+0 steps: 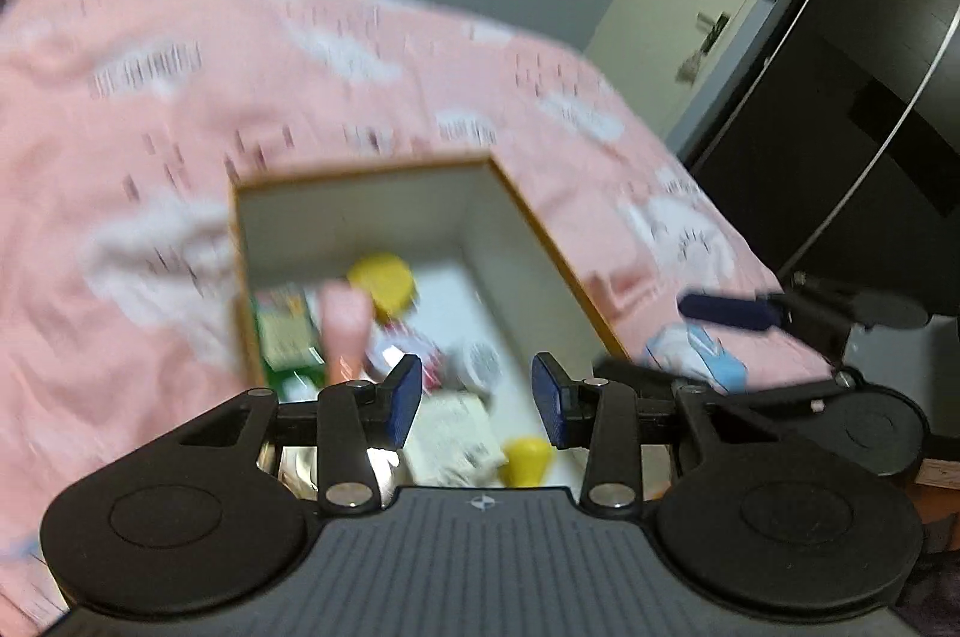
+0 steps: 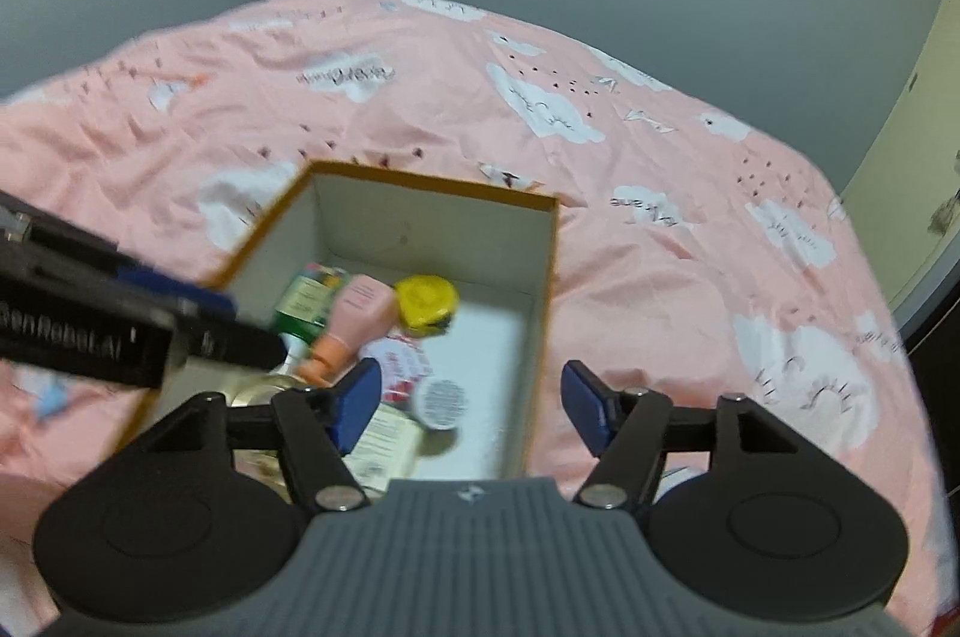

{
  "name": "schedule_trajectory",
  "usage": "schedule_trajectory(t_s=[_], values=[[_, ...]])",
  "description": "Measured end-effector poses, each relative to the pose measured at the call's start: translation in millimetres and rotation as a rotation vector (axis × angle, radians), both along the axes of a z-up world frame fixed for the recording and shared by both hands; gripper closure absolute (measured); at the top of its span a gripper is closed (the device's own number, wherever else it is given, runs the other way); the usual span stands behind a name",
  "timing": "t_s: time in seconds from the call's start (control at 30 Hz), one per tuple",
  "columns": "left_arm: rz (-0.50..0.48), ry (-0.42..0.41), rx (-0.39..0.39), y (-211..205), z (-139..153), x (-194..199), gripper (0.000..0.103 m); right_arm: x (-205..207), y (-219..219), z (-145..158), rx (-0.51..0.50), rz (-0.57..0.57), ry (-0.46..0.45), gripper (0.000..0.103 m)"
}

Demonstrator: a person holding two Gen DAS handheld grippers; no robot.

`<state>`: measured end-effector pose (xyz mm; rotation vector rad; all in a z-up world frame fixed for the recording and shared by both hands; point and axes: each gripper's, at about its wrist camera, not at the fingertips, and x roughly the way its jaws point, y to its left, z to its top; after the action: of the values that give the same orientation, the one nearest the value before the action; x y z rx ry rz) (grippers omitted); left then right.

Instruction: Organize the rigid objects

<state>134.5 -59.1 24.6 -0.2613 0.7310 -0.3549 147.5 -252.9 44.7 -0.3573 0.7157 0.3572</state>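
- Jaws of both grippers stand wide and hold nothing: left gripper [image 1: 475, 400], right gripper [image 2: 471, 400].
- Both hover at the near end of the open box [image 2: 543, 277] on the bed [image 2: 660, 277].
- Pink bottle [image 2: 354, 316] lies inside, far-left of the right jaws, cap pointing near-left; the left gripper looks nearer.

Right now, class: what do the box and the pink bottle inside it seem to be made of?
The box looks like cardboard: matte pale inner walls and a thin brown edge along the rim. The pink bottle looks like smooth plastic with a soft sheen and an orange cap, though blur leaves that uncertain.
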Motion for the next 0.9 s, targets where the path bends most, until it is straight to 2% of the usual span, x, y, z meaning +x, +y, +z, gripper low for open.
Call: schedule_trajectory(t_s=[0.1,0.2,0.27,0.3,0.47,0.5,0.57,0.67,0.8,0.9], values=[[0.052,-0.106,0.058,11,15,-21,0.055,-13,4,8,0.092,-0.008,0.017,0.029],[0.125,-0.203,0.079,24,26,-42,0.055,-27,11,13,0.159,-0.022,0.003,0.025],[0.174,-0.246,0.099,34,29,-55,0.051,-39,14,14,0.218,-0.040,-0.031,0.011],[0.195,-0.262,0.113,39,30,-61,0.050,-44,16,14,0.246,-0.052,-0.048,0.008],[0.303,-0.330,0.252,54,25,-94,0.039,-71,28,3,0.263,-0.116,-0.115,0.006],[0.335,-0.336,0.279,57,23,-102,0.037,-76,29,0,0.256,-0.131,-0.139,0.005],[0.392,-0.341,0.310,60,17,-112,0.023,-82,30,-5,0.246,-0.174,-0.172,0.003],[0.445,-0.302,0.303,63,7,-121,0.015,-89,25,-15,0.283,-0.233,-0.144,0.003],[0.455,-0.202,0.268,62,-11,-120,0.013,-94,22,-27,0.284,-0.254,-0.119,0.003],[0.456,-0.168,0.264,60,-19,-118,0.013,-93,23,-37,0.266,-0.259,-0.108,0.003]])
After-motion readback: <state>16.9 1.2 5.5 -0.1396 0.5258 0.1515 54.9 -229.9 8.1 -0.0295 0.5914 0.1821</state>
